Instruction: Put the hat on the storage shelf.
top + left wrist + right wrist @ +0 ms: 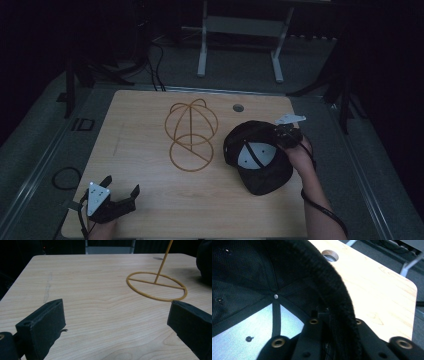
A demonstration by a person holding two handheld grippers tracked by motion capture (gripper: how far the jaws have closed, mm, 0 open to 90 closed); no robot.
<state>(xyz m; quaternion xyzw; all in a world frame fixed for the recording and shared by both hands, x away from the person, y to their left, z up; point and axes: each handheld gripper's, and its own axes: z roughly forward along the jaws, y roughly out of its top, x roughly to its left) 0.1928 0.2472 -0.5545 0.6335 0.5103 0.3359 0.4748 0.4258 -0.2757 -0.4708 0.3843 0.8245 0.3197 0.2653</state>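
A black cap lies upside down on the right side of the wooden table, its pale lining panels facing up. My right gripper is at the cap's far right rim. In the right gripper view the jaws of my right gripper are shut on the cap's thick rim, with the cap's inside to their left. A gold wire hat stand stands mid-table, left of the cap. My left gripper rests open near the table's front left corner. Nothing sits between the jaws of the left gripper, and the stand is ahead to the right.
A round cable hole is set in the table's far edge, beyond the cap. A white metal frame stands on the floor behind the table. A coiled cable lies on the floor at left.
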